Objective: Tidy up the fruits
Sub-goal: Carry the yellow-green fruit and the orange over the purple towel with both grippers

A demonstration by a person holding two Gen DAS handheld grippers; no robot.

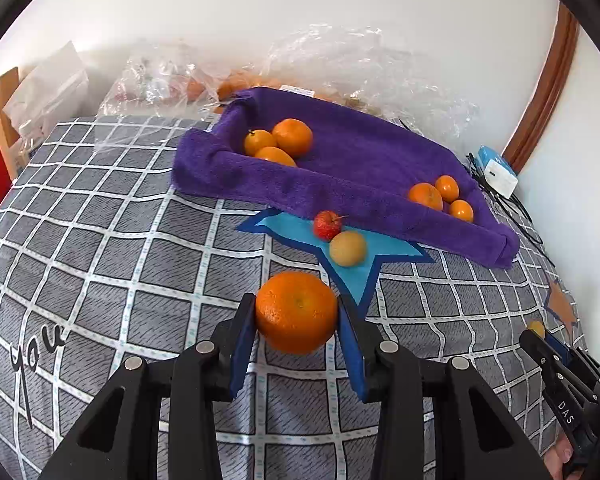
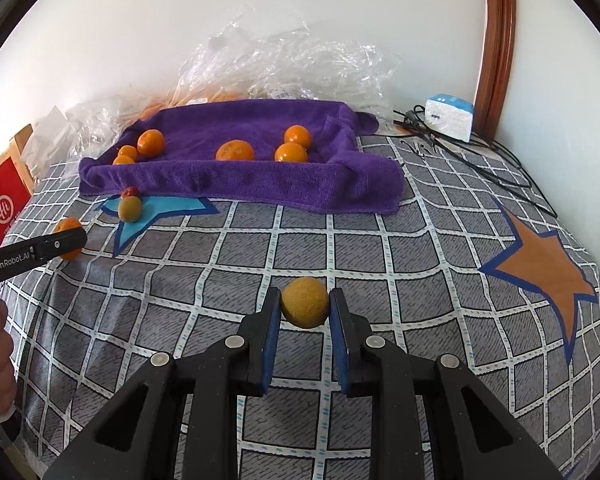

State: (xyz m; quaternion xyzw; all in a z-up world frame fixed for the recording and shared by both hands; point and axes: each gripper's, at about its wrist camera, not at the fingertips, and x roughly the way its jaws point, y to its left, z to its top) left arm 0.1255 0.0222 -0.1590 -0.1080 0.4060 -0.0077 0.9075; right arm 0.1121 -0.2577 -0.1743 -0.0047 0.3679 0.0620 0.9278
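Up in the middle of both views sits the purple towel tray (image 1: 352, 160): three oranges (image 1: 278, 142) bunched in its upper-left corner, three more (image 1: 440, 196) at its right end. Low centre, the left gripper (image 1: 296, 312) pinches a big orange (image 1: 296, 312). Over in the right wrist view, the right gripper (image 2: 305, 304) clamps a small yellow fruit (image 2: 305, 302). A red fruit (image 1: 327, 225) and a pale yellow one (image 1: 348, 249) lie on the blue star (image 1: 352, 276), just beside the tray.
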